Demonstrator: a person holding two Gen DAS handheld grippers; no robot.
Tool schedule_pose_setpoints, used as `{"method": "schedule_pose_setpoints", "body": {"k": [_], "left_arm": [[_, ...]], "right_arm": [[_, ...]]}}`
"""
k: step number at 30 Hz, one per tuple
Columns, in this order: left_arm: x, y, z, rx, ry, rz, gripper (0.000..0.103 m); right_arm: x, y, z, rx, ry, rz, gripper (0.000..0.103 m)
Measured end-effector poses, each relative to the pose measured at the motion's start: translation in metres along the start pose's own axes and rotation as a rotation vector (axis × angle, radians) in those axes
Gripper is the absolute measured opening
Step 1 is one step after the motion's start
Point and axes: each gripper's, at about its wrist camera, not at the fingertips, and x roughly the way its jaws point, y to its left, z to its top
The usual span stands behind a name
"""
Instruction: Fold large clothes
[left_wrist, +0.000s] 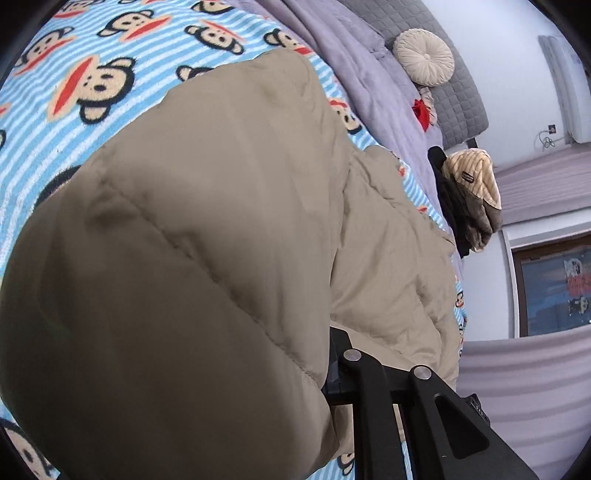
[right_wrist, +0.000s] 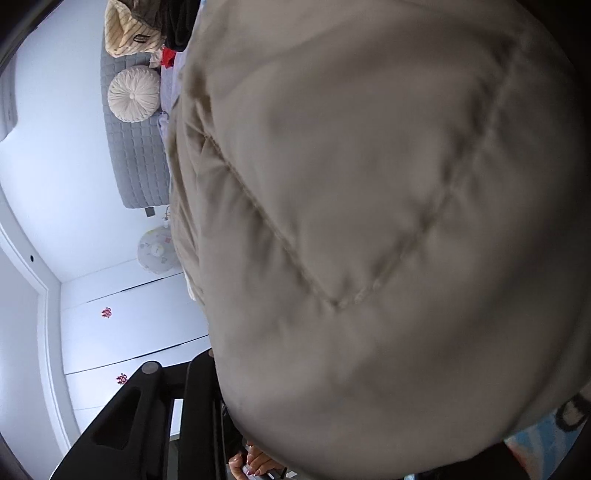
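Bed (left_wrist: 122, 44) under monkey-print blanket carries tan quilted coat (left_wrist: 192, 236), long axis running 7 to 1 o'clock in left wrist view. Raised fold of coat fills frame at 9 o'clock of left tool (left_wrist: 334, 373), draped over fingertips; grasp likely, cannot tell. Right tool (right_wrist: 207, 391): coat (right_wrist: 369, 221) bulges at 3 o'clock, fingertips hidden, state cannot tell. Both tools equally close.
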Motion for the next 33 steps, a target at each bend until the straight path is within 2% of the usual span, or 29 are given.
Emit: {"method": "schedule_pose_setpoints", "body": {"k": [5, 11, 15, 18, 21, 22, 23, 25, 29, 31, 33], "left_arm": [[-0.027, -0.010, -0.016, 0.056, 0.023, -0.022, 0.017], [-0.058, 0.007, -0.064, 0.058, 0.132, -0.006, 0.017], [-0.066, 0.032, -0.098, 0.009, 0.206, 0.026, 0.017], [-0.059, 0.049, -0.109, -0.027, 0.229, 0.042, 0.019], [-0.047, 0.054, -0.111, -0.040, 0.239, 0.088, 0.033], [-0.048, 0.055, -0.111, -0.044, 0.245, 0.118, 0.045], [-0.050, 0.054, -0.111, -0.040, 0.247, 0.153, 0.051], [-0.060, 0.053, -0.116, -0.014, 0.250, 0.193, 0.051], [-0.083, 0.036, -0.117, 0.101, 0.254, 0.303, 0.051], [-0.098, 0.027, -0.121, 0.163, 0.251, 0.350, 0.051], [-0.109, 0.021, -0.121, 0.196, 0.245, 0.386, 0.051]], "right_arm": [[-0.019, 0.006, -0.017, -0.035, 0.032, -0.001, 0.024], [-0.052, -0.012, -0.061, -0.030, 0.092, -0.031, 0.024], [-0.070, -0.037, -0.091, 0.002, 0.127, -0.066, 0.024], [-0.071, -0.059, -0.102, 0.054, 0.133, -0.091, 0.025], [-0.064, -0.070, -0.101, 0.054, 0.122, -0.110, 0.030], [-0.061, -0.071, -0.099, 0.054, 0.121, -0.124, 0.034], [-0.060, -0.070, -0.099, 0.059, 0.123, -0.137, 0.039], [-0.061, -0.064, -0.101, 0.060, 0.130, -0.177, 0.044], [-0.070, -0.040, -0.107, 0.003, 0.156, -0.274, 0.069], [-0.073, -0.024, -0.115, -0.058, 0.182, -0.306, 0.075], [-0.073, -0.009, -0.124, -0.125, 0.213, -0.341, 0.076]]}}
